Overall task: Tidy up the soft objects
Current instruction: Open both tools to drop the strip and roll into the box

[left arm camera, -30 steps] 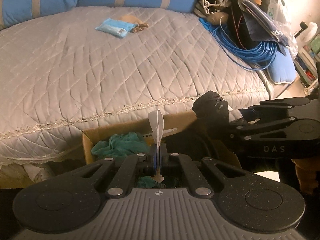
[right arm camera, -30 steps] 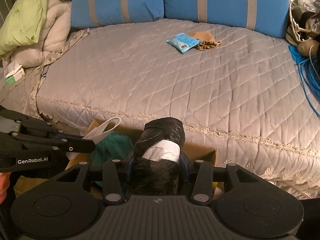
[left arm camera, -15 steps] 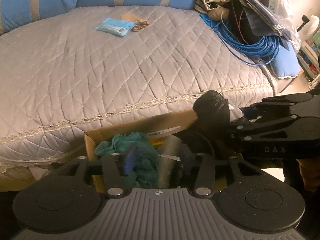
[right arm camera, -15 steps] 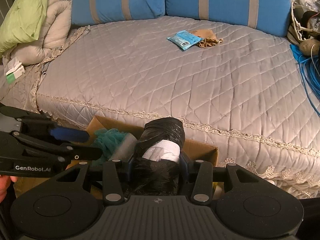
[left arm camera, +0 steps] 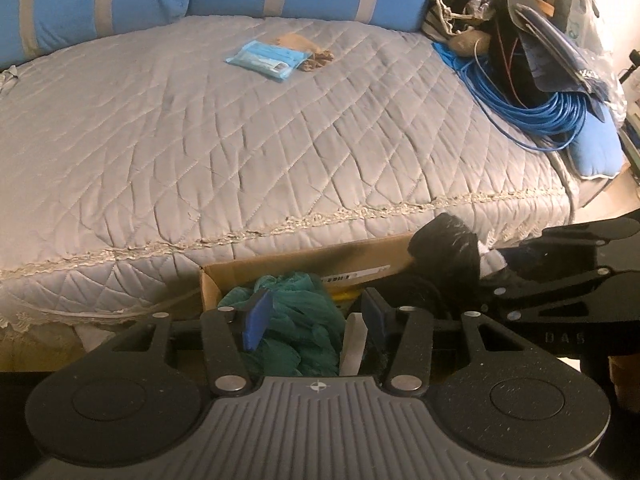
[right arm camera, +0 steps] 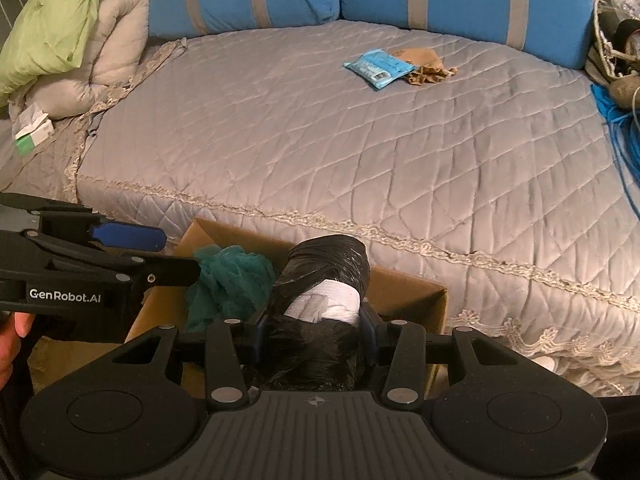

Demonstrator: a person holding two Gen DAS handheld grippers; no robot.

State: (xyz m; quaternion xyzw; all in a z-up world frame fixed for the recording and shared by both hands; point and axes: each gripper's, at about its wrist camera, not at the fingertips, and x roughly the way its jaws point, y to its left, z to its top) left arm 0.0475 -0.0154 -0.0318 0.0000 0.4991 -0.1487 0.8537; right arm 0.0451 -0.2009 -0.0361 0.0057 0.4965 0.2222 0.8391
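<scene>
Where quilted bed [left arm camera: 280, 152] ends, cardboard box [left arm camera: 304, 270] sits.

Cardboard box [right arm camera: 408, 292] bottom behind gripper [right arm camera: 314, 334]

Box at the foot of the bed, two things left on the quilt

A cardboard box [right arm camera: 404, 292] is set before the bed [right arm camera: 320, 140] — a cloth [right arm camera: 232, 276] lies in it; a packet [right arm camera: 378, 65] is laid mid-quilt, a pouch [right arm camera: 424, 65] touching its right; cable [left arm camera: 532, 108] is coiled at the right edge.

Two black speckled plastic grippers: left gripper [left arm camera: 314, 316] has blue pads and silver screws; right gripper [right arm camera: 314, 334] matches, white "GenRobot.AI" lettering at nine o'clock.
</scene>
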